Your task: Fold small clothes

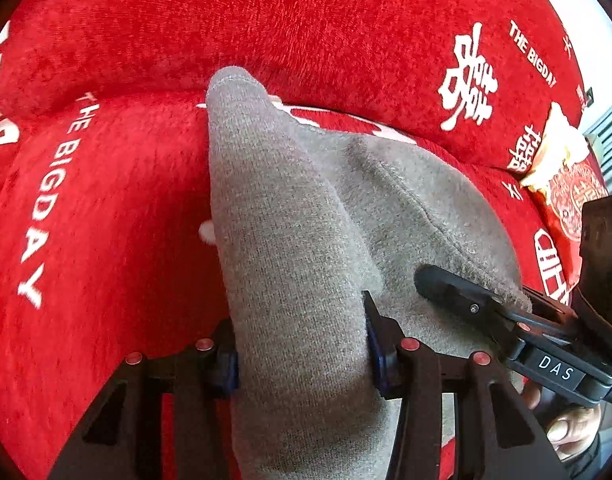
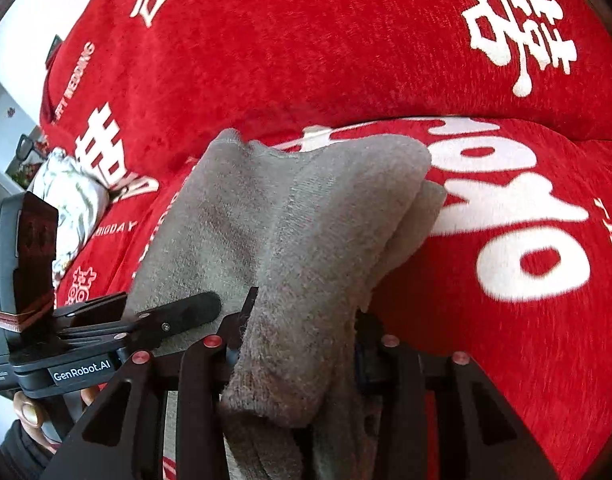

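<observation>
Left wrist view: the left gripper [image 1: 304,354] pinches a fold of the grey garment [image 1: 290,216] lying ahead on the red cover [image 1: 106,208]. Just beside, the right gripper [image 2: 298,344] also clamps the garment.

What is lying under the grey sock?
Under the grey sock lies the red cover with white letters, which spreads around it. Some white print disappears beneath the sock; whether anything else lies there is hidden by the fabric.
</observation>
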Action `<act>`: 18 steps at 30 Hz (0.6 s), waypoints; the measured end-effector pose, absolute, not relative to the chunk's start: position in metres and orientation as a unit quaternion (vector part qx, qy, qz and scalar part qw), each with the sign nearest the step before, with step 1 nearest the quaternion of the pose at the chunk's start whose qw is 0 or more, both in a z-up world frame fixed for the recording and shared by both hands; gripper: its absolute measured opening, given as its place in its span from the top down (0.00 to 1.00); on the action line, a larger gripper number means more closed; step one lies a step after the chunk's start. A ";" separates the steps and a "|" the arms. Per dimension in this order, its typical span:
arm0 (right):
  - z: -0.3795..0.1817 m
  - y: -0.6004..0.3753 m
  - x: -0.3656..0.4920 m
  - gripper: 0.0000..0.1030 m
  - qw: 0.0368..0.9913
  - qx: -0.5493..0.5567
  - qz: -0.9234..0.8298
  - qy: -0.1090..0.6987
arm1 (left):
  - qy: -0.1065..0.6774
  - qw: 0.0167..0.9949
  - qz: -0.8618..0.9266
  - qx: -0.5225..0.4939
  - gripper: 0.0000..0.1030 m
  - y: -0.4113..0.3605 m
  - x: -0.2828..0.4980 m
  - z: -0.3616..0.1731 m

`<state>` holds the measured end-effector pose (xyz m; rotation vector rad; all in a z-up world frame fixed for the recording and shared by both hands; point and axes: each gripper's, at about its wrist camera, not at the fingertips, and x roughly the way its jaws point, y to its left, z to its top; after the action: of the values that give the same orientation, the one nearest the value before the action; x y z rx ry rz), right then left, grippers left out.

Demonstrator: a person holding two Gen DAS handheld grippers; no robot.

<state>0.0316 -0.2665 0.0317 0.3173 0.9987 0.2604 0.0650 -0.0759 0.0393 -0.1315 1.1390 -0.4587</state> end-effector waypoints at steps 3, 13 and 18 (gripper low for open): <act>0.035 -0.260 0.009 0.60 0.861 0.143 0.126 0.472 | 0.524 0.823 -0.214 -0.053 0.52 -0.065 0.038 0.042; 0.038 -0.229 -0.063 0.60 0.874 0.115 0.136 0.453 | 0.494 0.843 -0.209 -0.044 0.52 -0.035 -0.043 0.041; 0.034 -0.221 -0.094 0.60 0.877 0.112 0.142 0.445 | 0.478 0.853 -0.206 -0.033 0.52 -0.027 -0.079 0.039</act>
<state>-0.0939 -0.2205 0.0343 0.2327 0.9277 0.2971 -0.0787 -0.0269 0.0387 -0.0692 1.0049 -0.4334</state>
